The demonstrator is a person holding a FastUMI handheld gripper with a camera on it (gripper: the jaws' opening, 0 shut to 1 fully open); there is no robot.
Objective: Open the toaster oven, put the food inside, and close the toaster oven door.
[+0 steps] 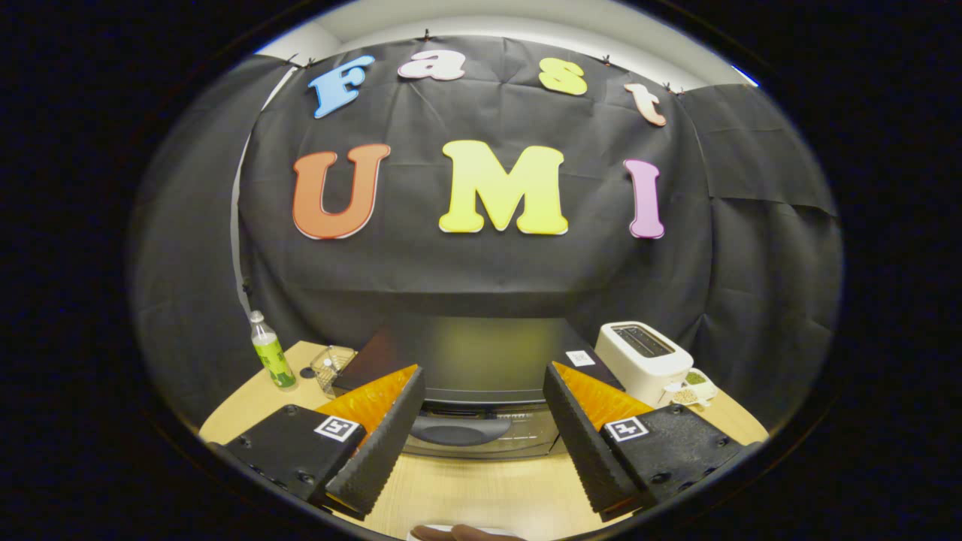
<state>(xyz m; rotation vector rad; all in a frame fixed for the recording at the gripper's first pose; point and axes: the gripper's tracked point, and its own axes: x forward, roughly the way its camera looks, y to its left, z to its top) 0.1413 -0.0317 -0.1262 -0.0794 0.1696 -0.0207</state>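
Black toaster oven (481, 376) broadside, door shut, tool (485, 406) spread

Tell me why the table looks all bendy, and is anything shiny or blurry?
In the gripper view, the fisheye lens curves the wooden table and the booth's wall. The toaster oven top has a soft dull sheen, no harsh glare. The open hand-held gripper, hovering before the oven's closed door, looks sharp; the green bottle and white toaster near the sides look slightly soft.

Black oven (481, 361), white toaster (645, 361), green-labelled bottle (272, 361), pale wood table (466, 492); black ridged fingers (379, 443) with orange backs, checker tags.
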